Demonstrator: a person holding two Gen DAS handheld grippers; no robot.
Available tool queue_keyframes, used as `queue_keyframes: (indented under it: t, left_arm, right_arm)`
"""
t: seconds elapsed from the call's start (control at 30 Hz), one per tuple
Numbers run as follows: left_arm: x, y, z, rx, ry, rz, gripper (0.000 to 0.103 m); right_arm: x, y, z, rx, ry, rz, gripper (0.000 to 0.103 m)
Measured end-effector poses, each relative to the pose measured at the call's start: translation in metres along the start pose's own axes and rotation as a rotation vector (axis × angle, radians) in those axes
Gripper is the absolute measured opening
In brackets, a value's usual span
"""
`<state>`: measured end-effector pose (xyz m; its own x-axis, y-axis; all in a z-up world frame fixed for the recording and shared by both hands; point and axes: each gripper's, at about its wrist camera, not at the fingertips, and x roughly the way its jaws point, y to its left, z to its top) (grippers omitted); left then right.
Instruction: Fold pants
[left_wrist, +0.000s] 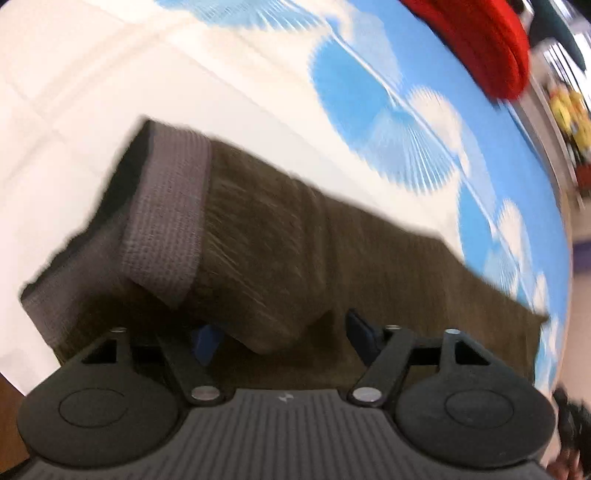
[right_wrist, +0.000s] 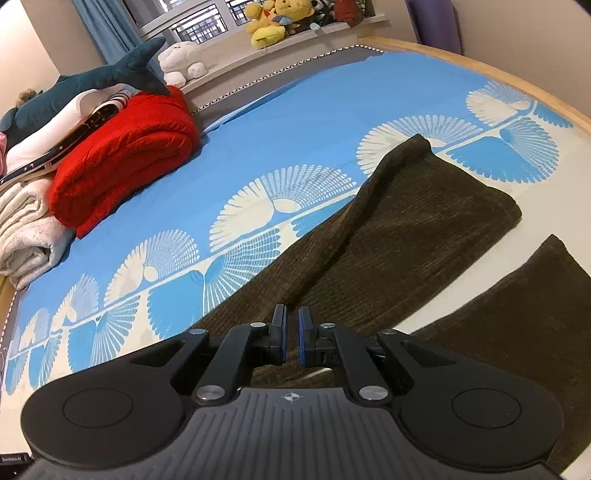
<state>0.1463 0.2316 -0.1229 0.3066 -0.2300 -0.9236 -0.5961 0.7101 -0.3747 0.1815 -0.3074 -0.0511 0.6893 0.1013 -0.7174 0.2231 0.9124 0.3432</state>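
The dark brown pants (right_wrist: 406, 229) lie spread on the blue fan-print bedsheet (right_wrist: 280, 122), grey waistband (left_wrist: 166, 218) folded over, the left gripper (left_wrist: 284, 336) hovering with fingers apart, the right gripper (right_wrist: 291, 332) nearly closed on nothing, its tiny cross-shaped emblem (right_wrist: 291, 397) unreadable as writing.

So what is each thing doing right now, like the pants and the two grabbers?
pants: lying on the bed, waistband end folded over, legs spread apart
left gripper: open, a fold of the pants between its fingers
right gripper: shut, over the pants
red blanket: folded, on the bed
bed sheet: spread flat
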Motion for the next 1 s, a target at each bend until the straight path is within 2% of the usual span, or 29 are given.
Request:
queue_keyframes:
  t: [0.03,0.1,0.17,0.27,0.33,0.37,0.43,0.5,0.8,0.9,1.0]
  left_arm:
    - [-0.003,-0.001,0.003,-0.007,-0.023,0.018,0.05]
    - [-0.008,-0.004,0.008,0.017,-0.06,0.059,0.02]
    - [-0.013,-0.008,0.011,0.041,-0.104,0.081,0.014]
    - [-0.025,-0.015,0.014,0.057,-0.188,0.082,0.011]
    - [-0.032,-0.017,0.014,0.072,-0.214,0.083,0.011]
    - [-0.033,-0.017,0.016,0.079,-0.213,0.083,0.011]
    - [-0.033,-0.016,0.016,0.087,-0.199,0.089,0.011]
    - [-0.032,-0.016,0.015,0.102,-0.187,0.095,0.011]
    - [-0.027,-0.007,0.025,0.136,-0.157,0.042,0.011]
    - [-0.027,-0.003,0.028,0.152,-0.145,0.018,0.011]
    - [-0.027,-0.001,0.028,0.165,-0.138,0.012,0.011]
  right_arm:
    - [0.004,-0.001,0.002,0.015,0.0,0.005,0.007]
    - [0.014,-0.003,0.006,0.059,0.006,0.014,0.007]
    - [0.027,-0.007,0.009,0.113,0.023,0.033,0.007]
    - [0.052,-0.01,0.014,0.17,0.042,0.042,0.007]
    - [0.069,-0.013,0.017,0.208,0.052,0.048,0.009]
    - [0.077,-0.014,0.018,0.227,0.055,0.051,0.012]
    - [0.096,-0.018,0.019,0.264,0.062,0.045,0.027]
    - [0.115,-0.022,0.019,0.302,0.075,0.027,0.032]
    - [0.177,-0.032,0.014,0.401,0.141,-0.008,0.032]
    - [0.179,-0.029,0.015,0.389,0.127,0.011,0.009]
    - [0.166,-0.025,0.02,0.36,0.111,0.028,0.007]
